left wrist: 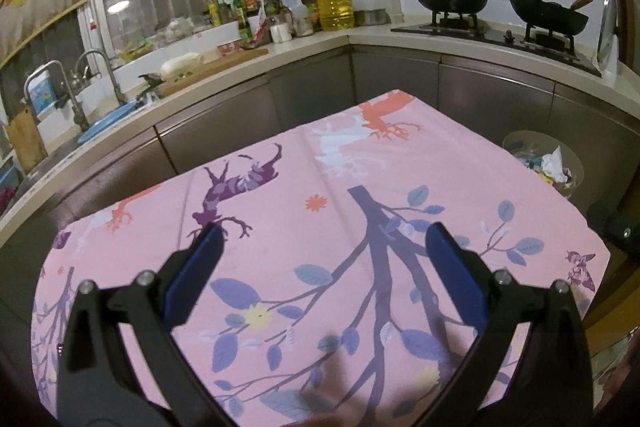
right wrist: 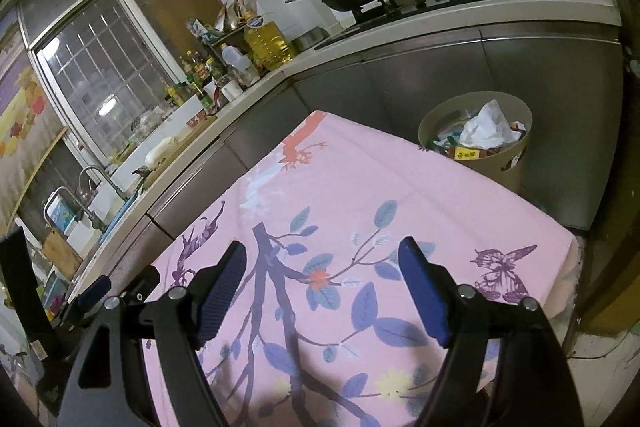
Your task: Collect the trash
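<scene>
Both grippers are being held over the pink flowered cloth (right wrist: pixel 400 187) that covers the table, and nothing is being carried by either. The left gripper (left wrist: pixel 324 247) is being kept with its jaws spread wide and bare cloth between them. The right gripper (right wrist: pixel 322 265) is likewise spread, and its jaws are being eased a little further apart with only cloth showing in the gap.

No loose trash is being shown anywhere on the cloth. The trash in view is all being held in the round beige bin (right wrist: pixel 516 155), heaped with crumpled paper (right wrist: pixel 486 127) and packets. Taking the bin as the landmark: it is being seen beyond the cloth's far right corner, against the grey cabinets below the stove. From the right gripper it lies ahead and to the right; from the left gripper (left wrist: pixel 516 143) it lies further off to the right. The right hand is judged the nearer, so any drop would probably be made by it.
</scene>
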{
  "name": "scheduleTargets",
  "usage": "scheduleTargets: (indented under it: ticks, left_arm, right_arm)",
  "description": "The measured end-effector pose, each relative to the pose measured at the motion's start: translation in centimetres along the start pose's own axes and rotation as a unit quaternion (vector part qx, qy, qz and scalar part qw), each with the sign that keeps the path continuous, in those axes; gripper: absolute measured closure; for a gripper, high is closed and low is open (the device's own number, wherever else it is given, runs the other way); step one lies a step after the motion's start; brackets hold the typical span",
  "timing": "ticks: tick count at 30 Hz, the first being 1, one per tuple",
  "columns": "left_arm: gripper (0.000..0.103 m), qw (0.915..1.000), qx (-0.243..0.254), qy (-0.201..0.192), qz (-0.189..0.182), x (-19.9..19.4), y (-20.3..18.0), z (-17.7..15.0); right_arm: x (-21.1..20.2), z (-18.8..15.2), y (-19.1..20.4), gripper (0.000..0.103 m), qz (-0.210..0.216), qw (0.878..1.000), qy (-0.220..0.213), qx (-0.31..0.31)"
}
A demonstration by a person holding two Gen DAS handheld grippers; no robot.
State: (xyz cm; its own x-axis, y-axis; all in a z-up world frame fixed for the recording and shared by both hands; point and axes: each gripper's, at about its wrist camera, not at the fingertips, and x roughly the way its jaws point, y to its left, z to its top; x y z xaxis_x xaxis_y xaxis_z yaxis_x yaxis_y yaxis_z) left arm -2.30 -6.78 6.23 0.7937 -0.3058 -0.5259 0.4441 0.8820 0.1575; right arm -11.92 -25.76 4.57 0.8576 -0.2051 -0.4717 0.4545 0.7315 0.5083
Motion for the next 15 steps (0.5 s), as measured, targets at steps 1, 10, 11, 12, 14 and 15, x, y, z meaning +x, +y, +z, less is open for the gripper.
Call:
scheduleTargets:
  ticks: [1, 10, 11, 12, 14, 15]
  left_arm:
    - [0.006, 1.0, 0.0, -0.002, 0.004, -0.09, -0.01, -0.02]
    - [0.006, 0.9998, 0.0, -0.002, 0.02, -0.53, -0.06, -0.14]
    - [0.006, 0.9998, -0.001, -0.002, 0.021, -0.58, -0.05, -0.13]
    - [0.006, 0.9998, -0.001, -0.002, 0.021, -0.63, -0.03, -0.13]
    - [0.006, 0.9997, -0.002, -0.003, 0.023, -0.76, 0.0, -0.11]
    - [0.006, 0.9997, -0.002, -0.003, 0.023, -0.81, 0.02, -0.11]
  right_arm:
    - [-0.16, 0.0, -0.06, 0.027, 0.0, 1.0, -0.002, 0.001]
    - [-0.53, -0.34, -0.16, 0.027, 0.003, 1.0, -0.002, 0.003]
    - [-0.6, -0.44, -0.14, 0.027, 0.004, 1.0, -0.002, 0.003]
    - [-0.66, -0.53, -0.1, 0.027, 0.005, 1.0, -0.001, 0.003]
    - [-0.74, -0.71, -0.07, 0.027, 0.006, 1.0, 0.001, 0.005]
    - [-0.76, -0.75, -0.07, 0.027, 0.007, 1.0, 0.002, 0.006]
